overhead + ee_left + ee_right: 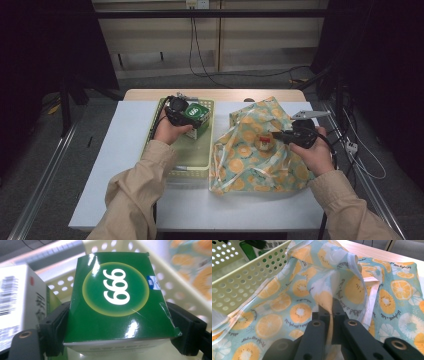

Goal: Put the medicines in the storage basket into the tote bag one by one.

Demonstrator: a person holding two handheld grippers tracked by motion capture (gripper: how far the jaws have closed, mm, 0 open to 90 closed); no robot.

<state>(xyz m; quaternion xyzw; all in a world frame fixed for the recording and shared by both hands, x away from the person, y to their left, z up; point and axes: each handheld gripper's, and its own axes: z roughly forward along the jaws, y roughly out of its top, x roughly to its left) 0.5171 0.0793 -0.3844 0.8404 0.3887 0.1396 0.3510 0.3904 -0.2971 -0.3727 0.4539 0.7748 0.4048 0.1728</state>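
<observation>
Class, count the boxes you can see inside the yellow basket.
2: a green box between the left gripper jaws, a white box beside it; others may be hidden.

The basket (192, 167) sits left of the bag (260, 160), touching it. A box (196, 119) is in the basket.

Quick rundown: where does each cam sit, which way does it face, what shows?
High view: above the person's side, looking forward and down on the table; both sleeves and hands show.
Left gripper view: rides the left claw, facing the green box between its jaws.
Right gripper view: rides the right claw, pinching the fruit-print bag.
Shared: the yellow basket, in all three.
</observation>
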